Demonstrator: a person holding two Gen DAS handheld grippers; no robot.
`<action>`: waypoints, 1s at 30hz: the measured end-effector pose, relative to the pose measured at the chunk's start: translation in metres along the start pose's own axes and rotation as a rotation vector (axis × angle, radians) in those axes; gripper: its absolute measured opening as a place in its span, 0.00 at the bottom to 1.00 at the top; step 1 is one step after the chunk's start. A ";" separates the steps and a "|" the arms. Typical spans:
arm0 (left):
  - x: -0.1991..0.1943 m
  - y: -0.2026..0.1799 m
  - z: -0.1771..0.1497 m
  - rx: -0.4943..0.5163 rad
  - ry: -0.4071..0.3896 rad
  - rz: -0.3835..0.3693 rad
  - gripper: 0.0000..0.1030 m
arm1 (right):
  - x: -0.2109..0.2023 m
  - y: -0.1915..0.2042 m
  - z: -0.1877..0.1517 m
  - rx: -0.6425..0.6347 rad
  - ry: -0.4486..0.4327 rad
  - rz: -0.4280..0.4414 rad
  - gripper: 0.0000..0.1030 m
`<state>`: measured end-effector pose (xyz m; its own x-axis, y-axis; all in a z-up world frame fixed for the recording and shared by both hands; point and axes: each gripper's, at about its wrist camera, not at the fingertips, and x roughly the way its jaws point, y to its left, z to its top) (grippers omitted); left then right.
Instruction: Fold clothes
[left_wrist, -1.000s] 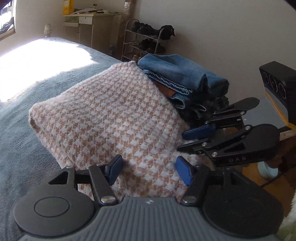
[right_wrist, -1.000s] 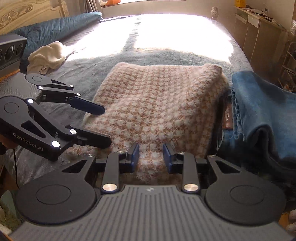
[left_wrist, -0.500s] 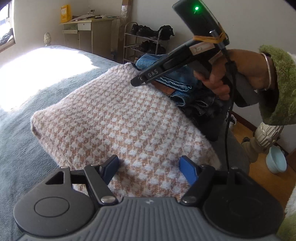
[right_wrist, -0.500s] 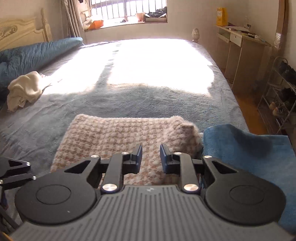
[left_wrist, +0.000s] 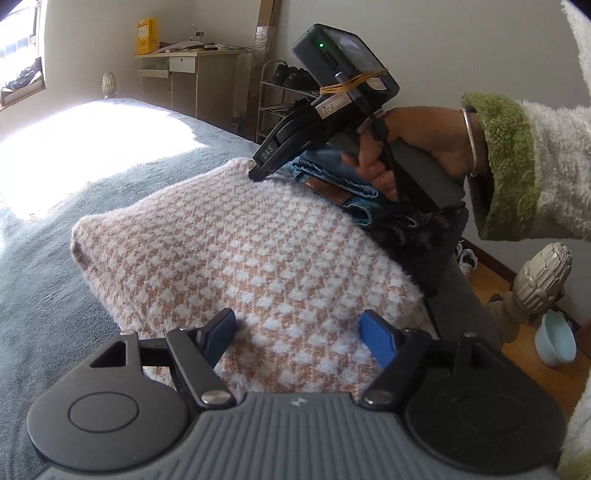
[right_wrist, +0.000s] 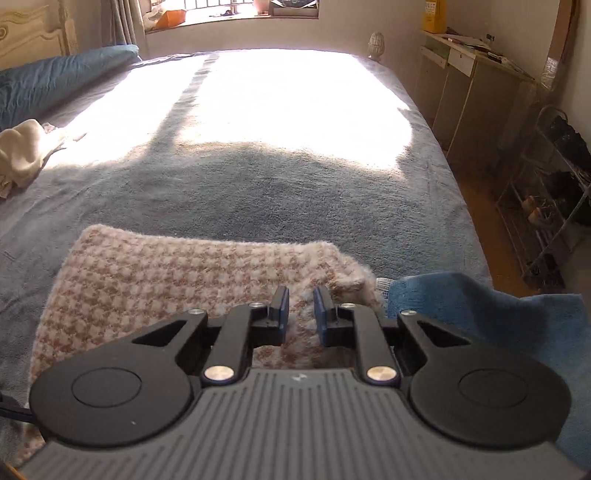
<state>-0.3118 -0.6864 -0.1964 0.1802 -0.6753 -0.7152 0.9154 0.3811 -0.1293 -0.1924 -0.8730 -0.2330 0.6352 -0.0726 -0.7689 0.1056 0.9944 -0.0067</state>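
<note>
A folded pink-and-brown houndstooth sweater (left_wrist: 240, 258) lies flat on the grey-blue bed (left_wrist: 55, 258). My left gripper (left_wrist: 299, 330) hovers open over the sweater's near edge, with nothing between its blue pads. A hand holds my right gripper (left_wrist: 258, 171) higher up, its tip over the sweater's far corner beside the jeans. In the right wrist view the right gripper (right_wrist: 300, 306) sits above the sweater (right_wrist: 166, 273) near its right corner. Its fingers stand only a narrow gap apart and hold nothing.
Folded blue jeans (left_wrist: 332, 181) are stacked right of the sweater, also seen as the jeans (right_wrist: 480, 317). A crumpled cream garment (right_wrist: 22, 155) lies far left on the bed. A shoe rack (right_wrist: 554, 192) and a desk (left_wrist: 192, 85) stand past the bed's edge.
My right gripper has lifted from beside the left one and moved toward the sweater's far corner. The left gripper stays open over the near edge.
</note>
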 end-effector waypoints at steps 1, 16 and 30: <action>0.000 0.000 0.000 -0.007 -0.002 -0.004 0.74 | 0.013 -0.003 0.000 0.012 0.025 -0.014 0.07; -0.008 0.006 -0.010 -0.040 -0.058 -0.021 0.74 | 0.044 0.106 0.043 -0.121 0.055 0.439 0.09; -0.013 0.007 0.011 0.017 0.065 -0.053 0.72 | -0.086 0.035 -0.076 0.165 0.252 0.218 0.13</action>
<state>-0.3035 -0.6821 -0.1808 0.1084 -0.6515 -0.7508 0.9293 0.3347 -0.1562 -0.3014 -0.8263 -0.2156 0.4504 0.1809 -0.8743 0.1236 0.9572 0.2617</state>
